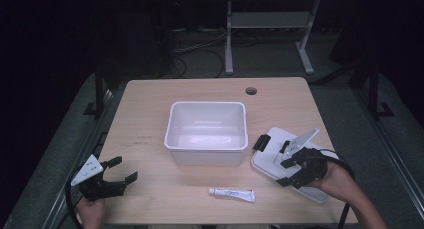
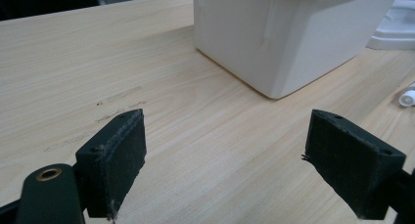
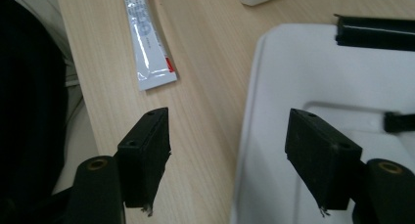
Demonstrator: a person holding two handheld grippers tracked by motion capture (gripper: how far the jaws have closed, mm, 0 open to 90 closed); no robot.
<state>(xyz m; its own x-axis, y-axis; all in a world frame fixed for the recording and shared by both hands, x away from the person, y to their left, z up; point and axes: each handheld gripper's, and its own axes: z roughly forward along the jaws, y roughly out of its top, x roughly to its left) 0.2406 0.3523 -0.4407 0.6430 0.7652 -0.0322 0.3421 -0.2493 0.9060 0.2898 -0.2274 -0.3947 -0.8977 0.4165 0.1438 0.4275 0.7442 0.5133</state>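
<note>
Your left tool (image 1: 119,170) hovers with jaws apart over bare tabletop (image 1: 145,114) left of the white bin (image 1: 207,131), while your right tool (image 1: 285,172), jaws also apart, straddles the near-left edge of the white lid (image 1: 280,139), with the tube (image 1: 231,194) lying between both tools.

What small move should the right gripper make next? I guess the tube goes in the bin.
Probably shift the open right gripper off the lid toward the tube, which lies untouched on the table before the empty bin.
</note>
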